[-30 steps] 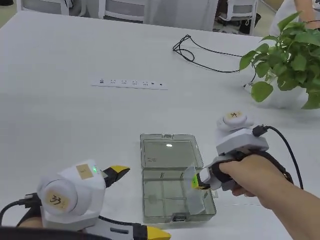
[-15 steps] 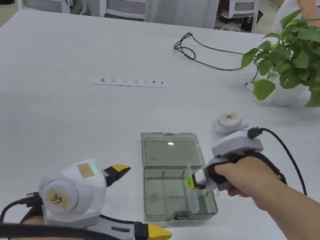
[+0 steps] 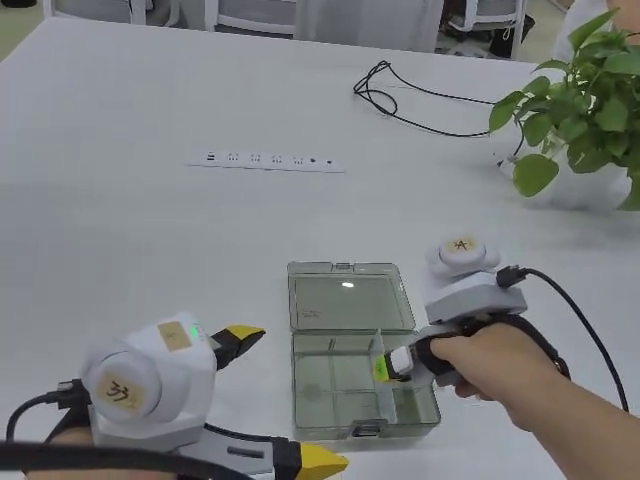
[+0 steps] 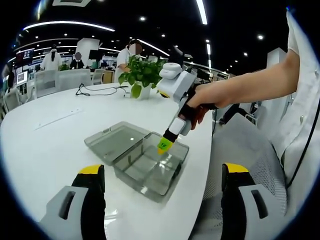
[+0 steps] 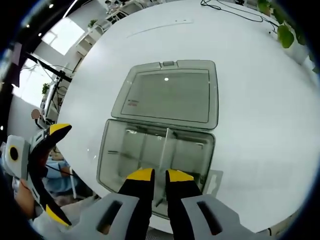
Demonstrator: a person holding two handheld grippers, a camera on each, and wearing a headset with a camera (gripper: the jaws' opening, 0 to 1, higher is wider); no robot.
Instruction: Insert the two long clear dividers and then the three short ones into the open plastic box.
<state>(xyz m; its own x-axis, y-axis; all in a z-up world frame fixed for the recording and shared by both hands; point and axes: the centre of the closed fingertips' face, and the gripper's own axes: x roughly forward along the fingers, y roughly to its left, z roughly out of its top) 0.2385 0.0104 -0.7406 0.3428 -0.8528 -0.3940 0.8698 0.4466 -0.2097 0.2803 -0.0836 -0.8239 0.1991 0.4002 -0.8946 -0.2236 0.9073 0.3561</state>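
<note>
White table (image 3: pixel 120 230) carries a power strip (image 3: pixel 268 160), a looped black cable (image 3: pixel 420 95) and a plant (image 3: pixel 580 90) at its far right; near the front edge lies the open box (image 3: pixel 345 410), its lid (image 3: pixel 350 297) folded flat on the far side. The right gripper (image 3: pixel 385 368) reaches into the right part of the box, its claw closed to a narrow slit on the top edge of a clear divider (image 3: pixel 386 395); a second ago that divider hung tilted above the box's right side, and now it stands lower and nearly upright inside, running front to back. Faint lines of other dividers cross the floor of the box in the right gripper view. The left gripper (image 3: pixel 283 398) hovers left of the box as before, claw wide apart and holding nothing.
</note>
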